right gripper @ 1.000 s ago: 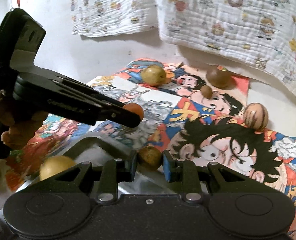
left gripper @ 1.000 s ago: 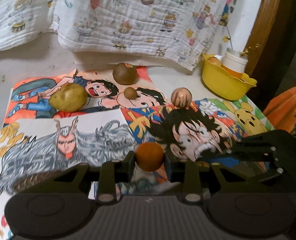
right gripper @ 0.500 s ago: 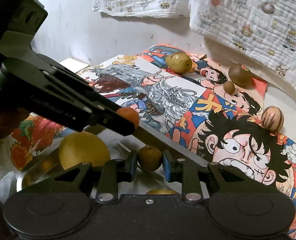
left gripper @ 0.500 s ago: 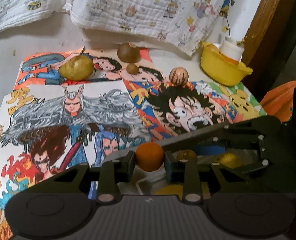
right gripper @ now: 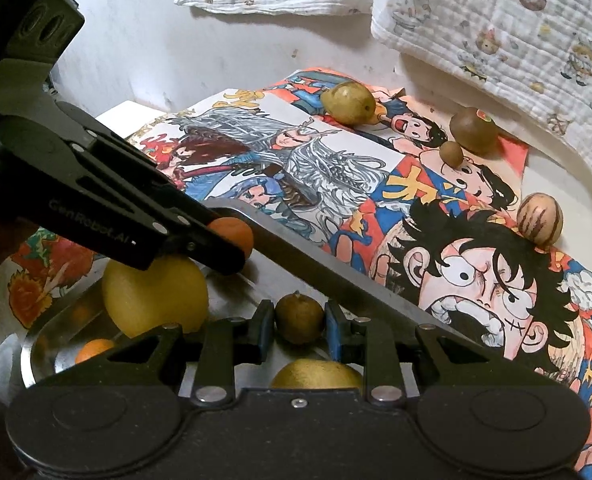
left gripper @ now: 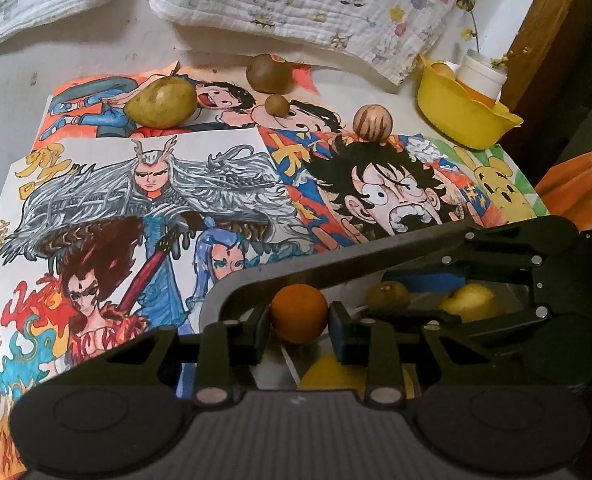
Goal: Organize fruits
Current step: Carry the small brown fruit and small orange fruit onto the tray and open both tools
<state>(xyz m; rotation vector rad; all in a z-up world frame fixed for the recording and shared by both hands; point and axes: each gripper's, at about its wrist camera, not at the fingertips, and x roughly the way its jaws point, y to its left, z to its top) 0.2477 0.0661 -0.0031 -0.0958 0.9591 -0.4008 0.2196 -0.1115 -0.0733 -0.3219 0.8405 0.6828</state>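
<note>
Both claws are clamped over the tray [right gripper: 36,344]: our left claw [left gripper: 299,316] on an orange [left gripper: 299,312], our right claw [right gripper: 299,320] on a brown fruit [right gripper: 299,318]. Three fruits already lie inside; pear [left gripper: 162,104] and three others remain.

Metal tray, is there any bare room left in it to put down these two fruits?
The metal tray is crowded near both claws, with a big yellow fruit and another below the right claw. Bare metal shows along the far rim, between them.
</note>
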